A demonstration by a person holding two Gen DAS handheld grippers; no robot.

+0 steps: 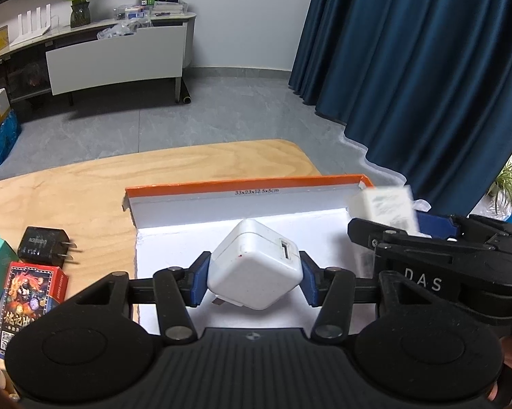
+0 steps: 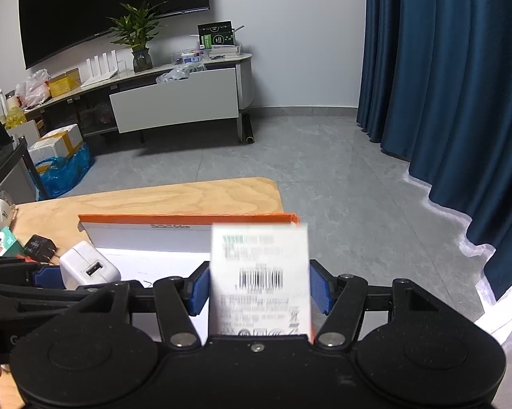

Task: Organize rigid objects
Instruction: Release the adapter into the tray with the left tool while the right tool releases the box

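Tools both loaded: left tool (image 1: 254, 274) pinches white charger (image 1: 256, 266), right tool (image 2: 259, 288) pinches labelled box (image 2: 259, 272); we lower gently into orange-edged box (image 1: 242, 184), then release.

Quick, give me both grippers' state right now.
Left gripper: closed on the white USB charger, above the orange-rimmed box.
Right gripper: white barcode-labelled box between its pads; a firm grip cannot be told.

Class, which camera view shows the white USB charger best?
The left wrist view: the white USB charger sits centred and sharp in the left claw. The right wrist view shows it small, at the left edge, partly hidden.
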